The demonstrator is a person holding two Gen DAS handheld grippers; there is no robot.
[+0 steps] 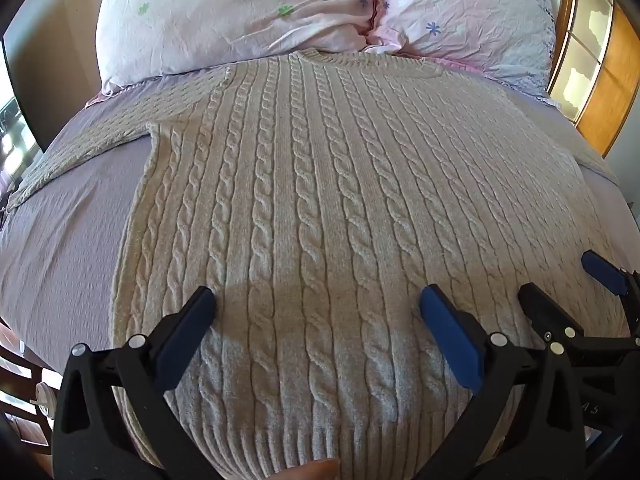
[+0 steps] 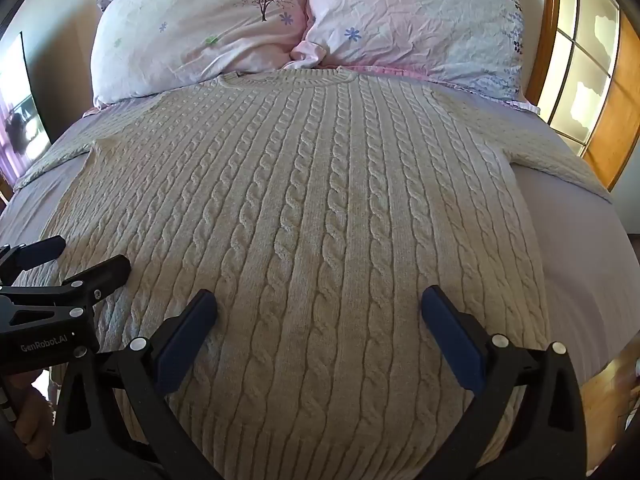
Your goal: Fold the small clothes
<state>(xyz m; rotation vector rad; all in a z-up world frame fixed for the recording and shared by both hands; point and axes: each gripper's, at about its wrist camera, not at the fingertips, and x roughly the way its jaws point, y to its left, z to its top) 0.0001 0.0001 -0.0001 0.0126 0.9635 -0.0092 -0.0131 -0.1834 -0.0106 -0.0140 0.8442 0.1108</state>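
A cream cable-knit sweater lies flat and face up on the bed, collar toward the pillows, both sleeves spread out to the sides. It also fills the right wrist view. My left gripper is open and empty, just above the sweater's lower body near the hem. My right gripper is open and empty over the lower body, to the right of the left one. The right gripper shows at the right edge of the left wrist view. The left gripper shows at the left edge of the right wrist view.
The bed has a lilac sheet. Two floral pillows lie at the head, touching the collar. A wooden-framed window or door stands at the right. A wooden bed frame edge shows at the lower left.
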